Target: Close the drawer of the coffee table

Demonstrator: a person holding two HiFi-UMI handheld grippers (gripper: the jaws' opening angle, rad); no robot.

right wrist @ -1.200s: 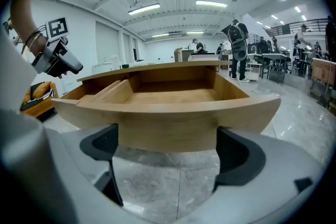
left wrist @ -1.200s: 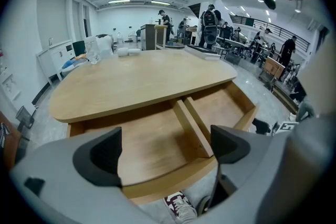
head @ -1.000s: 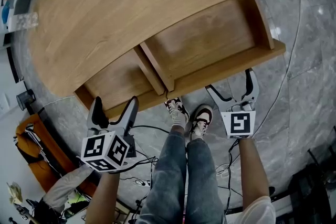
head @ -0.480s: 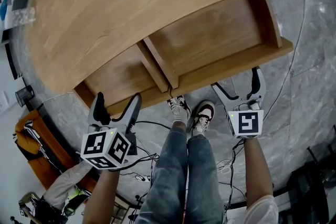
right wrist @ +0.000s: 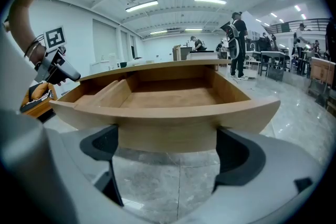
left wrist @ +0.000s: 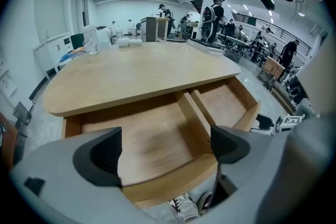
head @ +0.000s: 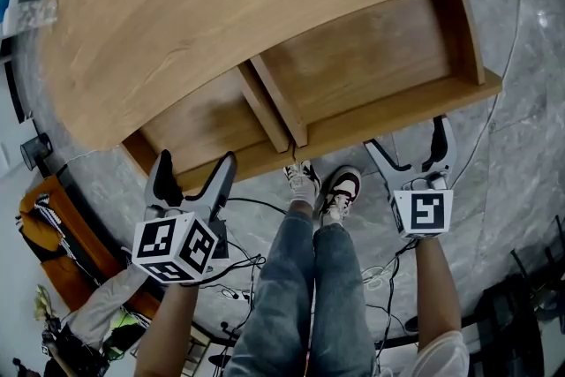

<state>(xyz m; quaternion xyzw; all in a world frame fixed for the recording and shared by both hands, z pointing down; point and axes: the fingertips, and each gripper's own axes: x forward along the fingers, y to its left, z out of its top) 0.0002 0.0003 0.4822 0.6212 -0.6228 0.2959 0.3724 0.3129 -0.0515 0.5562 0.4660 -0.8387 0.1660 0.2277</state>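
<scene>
Open drawer [head: 388,121], both compartments bare wood.
My left gripper [head: 196,165] and right gripper [head: 406,141]: jaws wide, holding nothing; drawer at 12 o'clock.

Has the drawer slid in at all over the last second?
No. The drawer sticks out about as far past the tabletop edge as before, with both compartments still showing.
</scene>
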